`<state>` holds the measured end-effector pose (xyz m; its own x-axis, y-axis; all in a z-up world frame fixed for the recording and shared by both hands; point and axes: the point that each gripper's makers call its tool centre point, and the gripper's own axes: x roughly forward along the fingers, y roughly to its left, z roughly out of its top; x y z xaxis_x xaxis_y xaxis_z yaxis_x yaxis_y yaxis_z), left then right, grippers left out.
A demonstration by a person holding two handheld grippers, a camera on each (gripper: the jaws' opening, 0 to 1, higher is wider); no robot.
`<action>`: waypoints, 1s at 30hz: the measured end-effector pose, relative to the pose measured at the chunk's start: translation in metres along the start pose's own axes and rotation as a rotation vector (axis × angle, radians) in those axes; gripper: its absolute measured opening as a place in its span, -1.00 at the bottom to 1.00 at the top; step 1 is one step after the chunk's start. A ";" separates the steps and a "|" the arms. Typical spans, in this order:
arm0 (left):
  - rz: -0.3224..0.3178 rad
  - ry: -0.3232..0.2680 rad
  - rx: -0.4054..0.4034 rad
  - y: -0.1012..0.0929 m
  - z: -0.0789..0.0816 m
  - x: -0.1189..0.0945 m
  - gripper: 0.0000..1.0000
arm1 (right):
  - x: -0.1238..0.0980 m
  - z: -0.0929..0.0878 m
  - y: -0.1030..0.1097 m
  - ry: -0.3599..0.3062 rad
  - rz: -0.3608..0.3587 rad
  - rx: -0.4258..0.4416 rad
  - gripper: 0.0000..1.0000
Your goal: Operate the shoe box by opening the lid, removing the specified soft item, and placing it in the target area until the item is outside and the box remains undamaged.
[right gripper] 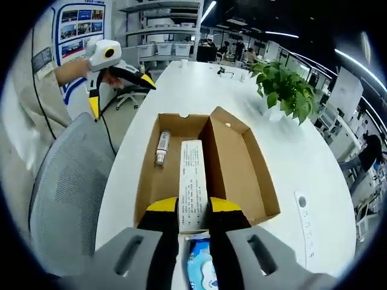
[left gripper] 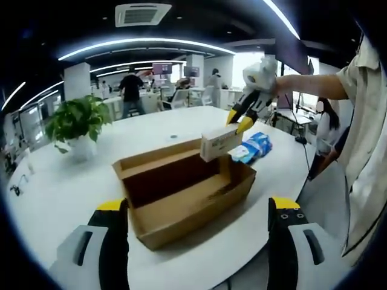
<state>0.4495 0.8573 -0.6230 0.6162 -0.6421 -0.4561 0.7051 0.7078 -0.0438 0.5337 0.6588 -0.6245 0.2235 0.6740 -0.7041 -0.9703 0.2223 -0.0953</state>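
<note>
- The cardboard shoe box [right gripper: 208, 166] lies open on the white table [right gripper: 302, 157]; lid step looks done.
- Right gripper [right gripper: 193, 212] clamps a slim white carton [right gripper: 192, 181] above the box.
- Left gripper [left gripper: 199, 212] hangs released, nothing held.
- Blue soft pack [left gripper: 254, 146] lies on the table beside the box; a small tube [right gripper: 162, 148] remains inside.

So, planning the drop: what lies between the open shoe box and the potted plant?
Bare white table, in the left gripper view, between shoe box and potted plant.
</note>
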 end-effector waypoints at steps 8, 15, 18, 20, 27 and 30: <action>-0.003 -0.004 0.001 0.002 0.001 0.001 0.97 | -0.026 -0.008 -0.014 -0.007 -0.024 0.009 -0.70; -0.005 0.002 0.004 0.004 0.000 0.001 0.97 | -0.052 -0.019 -0.033 -0.003 -0.072 0.018 -0.70; -0.005 0.002 0.004 0.005 0.001 0.002 0.97 | -0.062 -0.023 -0.038 0.001 -0.087 0.018 -0.70; -0.003 -0.001 0.004 0.006 0.002 0.003 0.97 | -0.066 -0.026 -0.041 0.005 -0.092 0.021 -0.70; -0.017 -0.012 0.019 0.002 0.006 0.007 0.99 | -0.080 -0.046 -0.052 0.036 -0.105 0.022 -0.70; -0.026 -0.021 0.035 -0.001 0.009 0.006 1.00 | -0.085 -0.056 -0.058 0.053 -0.111 0.024 -0.70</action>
<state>0.4558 0.8498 -0.6176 0.6043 -0.6667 -0.4363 0.7328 0.6800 -0.0242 0.5655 0.5490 -0.5982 0.3238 0.6065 -0.7262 -0.9372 0.3106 -0.1585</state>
